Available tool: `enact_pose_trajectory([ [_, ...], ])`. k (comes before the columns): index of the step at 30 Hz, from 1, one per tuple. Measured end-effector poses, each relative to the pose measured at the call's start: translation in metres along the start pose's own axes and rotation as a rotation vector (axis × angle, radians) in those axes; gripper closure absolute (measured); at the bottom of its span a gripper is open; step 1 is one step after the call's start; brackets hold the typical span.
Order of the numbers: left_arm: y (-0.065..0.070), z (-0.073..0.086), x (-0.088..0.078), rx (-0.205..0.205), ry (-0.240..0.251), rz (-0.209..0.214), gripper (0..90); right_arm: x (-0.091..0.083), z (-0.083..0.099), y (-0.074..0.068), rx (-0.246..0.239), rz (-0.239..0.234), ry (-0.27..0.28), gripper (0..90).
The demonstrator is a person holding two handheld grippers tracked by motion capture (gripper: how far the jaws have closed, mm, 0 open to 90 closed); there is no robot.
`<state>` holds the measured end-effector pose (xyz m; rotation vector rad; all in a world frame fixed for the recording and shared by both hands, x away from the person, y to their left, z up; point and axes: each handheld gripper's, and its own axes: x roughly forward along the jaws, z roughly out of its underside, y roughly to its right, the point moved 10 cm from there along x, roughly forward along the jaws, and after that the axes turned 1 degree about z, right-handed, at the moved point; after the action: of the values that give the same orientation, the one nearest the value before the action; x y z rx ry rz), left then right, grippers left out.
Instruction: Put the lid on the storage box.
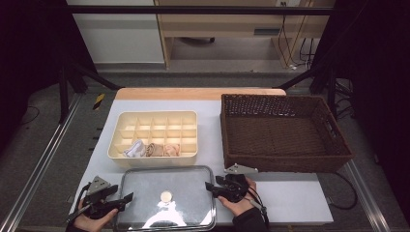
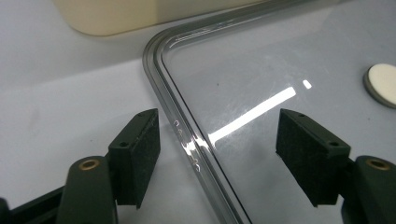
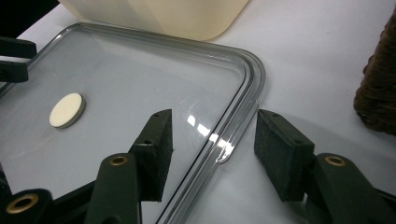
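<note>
Left gripper (image 1: 126, 197) and right gripper (image 1: 209, 186) straddle opposite edges of a clear lid (image 1: 145, 193), both released.

The left gripper's 2 jaws stand wide apart with the lid's left rim (image 2: 187, 135) between them, pads off it. The lid lies flat on the white table (image 1: 290, 198), just in front of the cream divided box (image 1: 186, 116), a round cream knob (image 1: 166, 196) at its middle. The right gripper's jaws likewise gape around the lid's right rim (image 3: 233, 135) without pressing it. 3 rolled cloths (image 1: 151, 150) sit in the box's near row. Farther right stands a brown wicker basket (image 1: 232, 135).
</note>
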<state>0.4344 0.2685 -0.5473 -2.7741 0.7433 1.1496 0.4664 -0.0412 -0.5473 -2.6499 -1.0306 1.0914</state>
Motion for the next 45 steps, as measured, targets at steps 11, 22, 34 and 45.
enact_pose_trajectory([
  [11,0.002,-0.004,0.003,-0.037,0.011,0.041,33.0,0.002,-0.001,0.0,0.004,-0.004,0.002,47.5],
  [22,0.002,-0.004,0.005,-0.025,0.016,0.016,34.5,-0.001,0.002,-0.002,0.039,-0.012,-0.012,50.8],
  [34,0.002,-0.005,0.005,-0.038,0.02,0.025,34.5,-0.004,-0.001,-0.002,0.124,-0.034,0.012,53.2],
  [45,0.001,-0.004,0.004,-0.048,0.025,0.035,34.4,-0.019,-0.016,-0.007,0.176,-0.098,0.112,56.4],
])
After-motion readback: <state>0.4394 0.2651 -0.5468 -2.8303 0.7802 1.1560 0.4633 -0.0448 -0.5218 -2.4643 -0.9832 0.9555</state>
